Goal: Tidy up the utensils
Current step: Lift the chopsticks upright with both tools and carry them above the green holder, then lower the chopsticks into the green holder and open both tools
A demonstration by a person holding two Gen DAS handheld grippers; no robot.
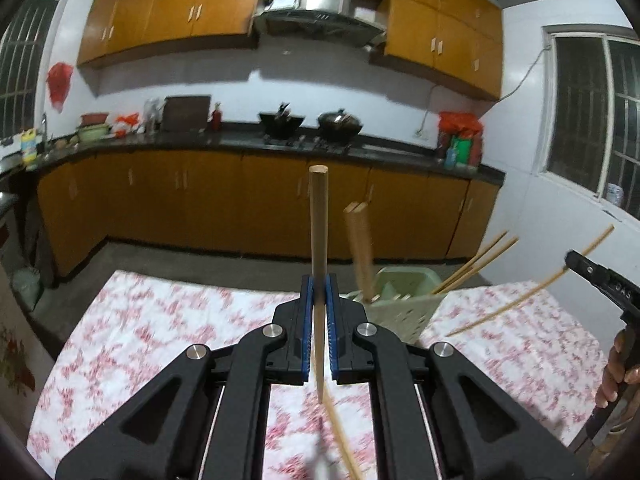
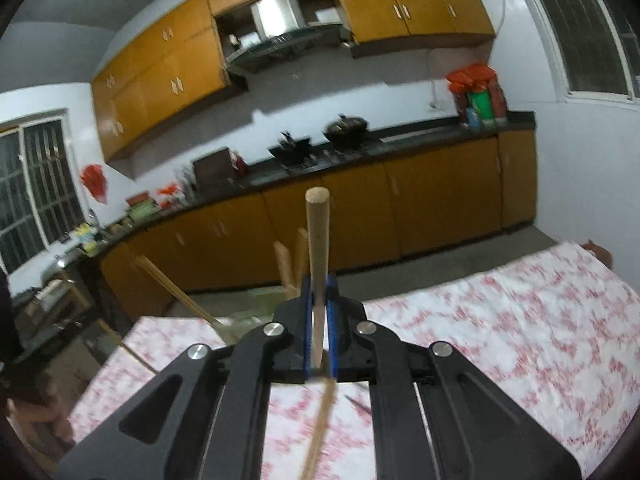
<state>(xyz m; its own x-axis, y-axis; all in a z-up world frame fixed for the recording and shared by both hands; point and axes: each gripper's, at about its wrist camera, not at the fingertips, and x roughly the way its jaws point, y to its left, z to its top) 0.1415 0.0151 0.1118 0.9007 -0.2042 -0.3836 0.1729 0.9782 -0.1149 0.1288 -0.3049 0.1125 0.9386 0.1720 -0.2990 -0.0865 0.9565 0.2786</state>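
My left gripper (image 1: 319,284) is shut on a wooden chopstick (image 1: 319,216) that stands upright between its blue pads. A pale green utensil holder (image 1: 404,300) stands on the table just right of it, with several chopsticks (image 1: 476,260) and a thick wooden handle (image 1: 360,248) in it. My right gripper (image 2: 319,284) is shut on another wooden chopstick (image 2: 317,236), also upright. The right gripper shows at the right edge of the left wrist view (image 1: 576,264), holding its chopstick (image 1: 528,296) aslant beside the holder. The holder (image 2: 268,300) is mostly hidden behind the right gripper.
The table has a red-and-white floral cloth (image 1: 160,320). Another chopstick (image 1: 340,436) lies on it under the left gripper. Orange kitchen cabinets (image 1: 200,200) and a dark counter with woks (image 1: 340,124) stand beyond a strip of floor.
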